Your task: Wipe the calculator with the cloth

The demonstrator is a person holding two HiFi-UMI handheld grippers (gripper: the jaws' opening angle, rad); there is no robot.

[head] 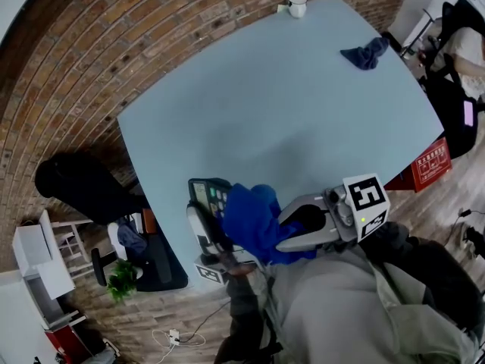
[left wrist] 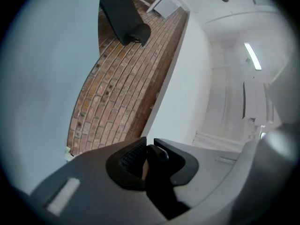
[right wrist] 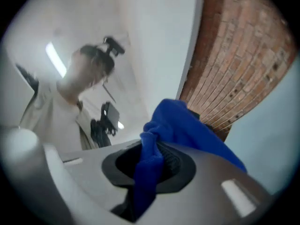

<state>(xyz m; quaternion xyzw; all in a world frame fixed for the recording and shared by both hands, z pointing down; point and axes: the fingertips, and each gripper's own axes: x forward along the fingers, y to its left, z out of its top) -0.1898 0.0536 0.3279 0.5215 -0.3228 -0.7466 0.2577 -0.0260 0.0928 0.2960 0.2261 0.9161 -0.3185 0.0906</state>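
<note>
A dark calculator with a pale screen and coloured keys is held up over the near edge of the light blue table. My left gripper is shut on its lower end. In the left gripper view a thin dark edge of the calculator sits pinched between the jaws of the left gripper. A bright blue cloth lies against the calculator's right side, and my right gripper is shut on it. In the right gripper view the cloth bunches between the ribbed pads of the right gripper and spills over the top.
A second, darker blue cloth lies at the table's far right. A white mug with a spoon stands at the far edge. A red box sits on the brick floor to the right, and a black chair to the left.
</note>
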